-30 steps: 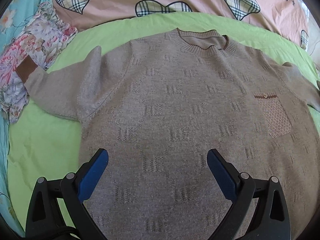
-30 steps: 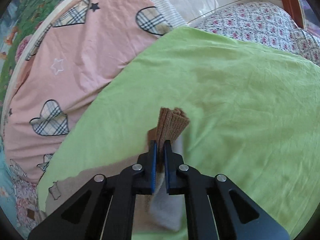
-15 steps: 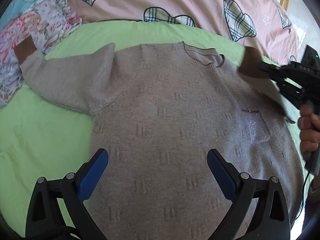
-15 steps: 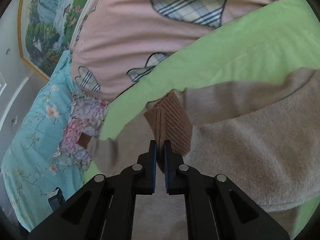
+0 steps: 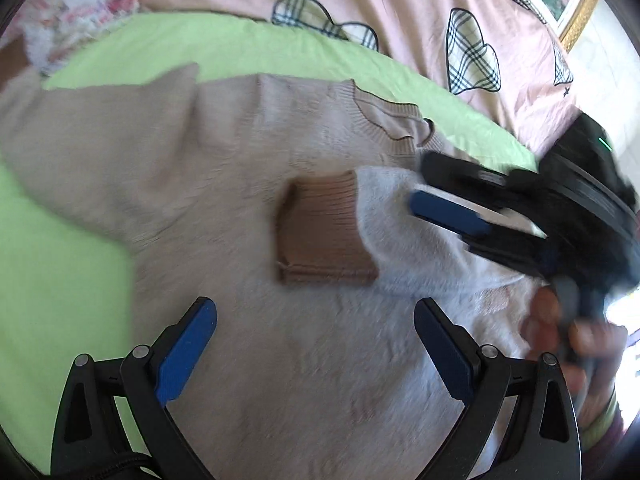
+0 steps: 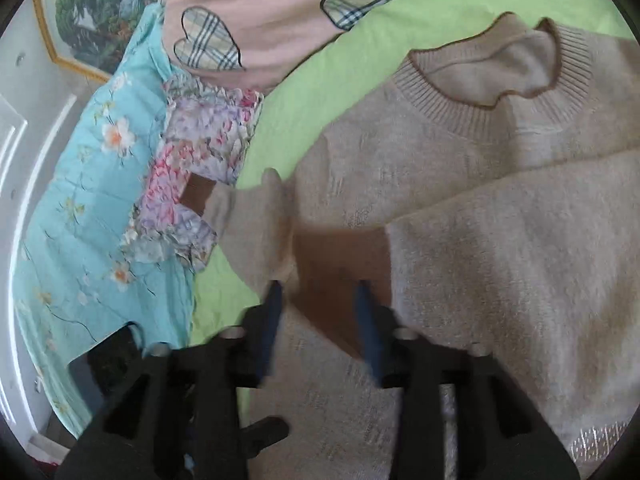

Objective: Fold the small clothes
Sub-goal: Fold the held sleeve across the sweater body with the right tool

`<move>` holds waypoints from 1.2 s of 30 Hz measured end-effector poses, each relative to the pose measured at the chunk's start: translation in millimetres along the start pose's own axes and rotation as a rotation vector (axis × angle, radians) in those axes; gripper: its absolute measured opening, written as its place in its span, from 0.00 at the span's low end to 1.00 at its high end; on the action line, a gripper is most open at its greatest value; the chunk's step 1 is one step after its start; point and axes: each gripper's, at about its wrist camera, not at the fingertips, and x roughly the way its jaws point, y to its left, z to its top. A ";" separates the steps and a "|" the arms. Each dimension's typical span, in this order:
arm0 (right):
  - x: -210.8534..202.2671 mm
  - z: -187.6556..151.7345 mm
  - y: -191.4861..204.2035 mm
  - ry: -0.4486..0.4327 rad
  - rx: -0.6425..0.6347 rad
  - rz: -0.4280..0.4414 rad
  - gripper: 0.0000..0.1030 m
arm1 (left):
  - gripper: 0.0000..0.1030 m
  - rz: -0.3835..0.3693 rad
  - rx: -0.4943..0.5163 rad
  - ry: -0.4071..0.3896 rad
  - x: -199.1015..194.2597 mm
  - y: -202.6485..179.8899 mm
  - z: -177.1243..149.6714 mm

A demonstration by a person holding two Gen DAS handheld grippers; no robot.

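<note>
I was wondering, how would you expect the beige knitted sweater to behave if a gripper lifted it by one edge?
The sweater would probably flop and drape, since its folded-over sleeve already lies limp across the chest. The fuzzy knit likely grips rather than slips. The ribbed cuff looks denser, so it may hold its shape somewhat better.

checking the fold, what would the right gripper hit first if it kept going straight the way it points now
Most likely the brown cuff of the folded-over sleeve, lying on the sweater just ahead of the right gripper, whose fingers are opening; blur leaves the depth uncertain.
</note>
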 end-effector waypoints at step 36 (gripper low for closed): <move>-151.0 33.0 -143.6 -0.219 0.021 -0.680 0.09 | 0.07 0.021 -0.009 -0.048 12.9 24.2 20.2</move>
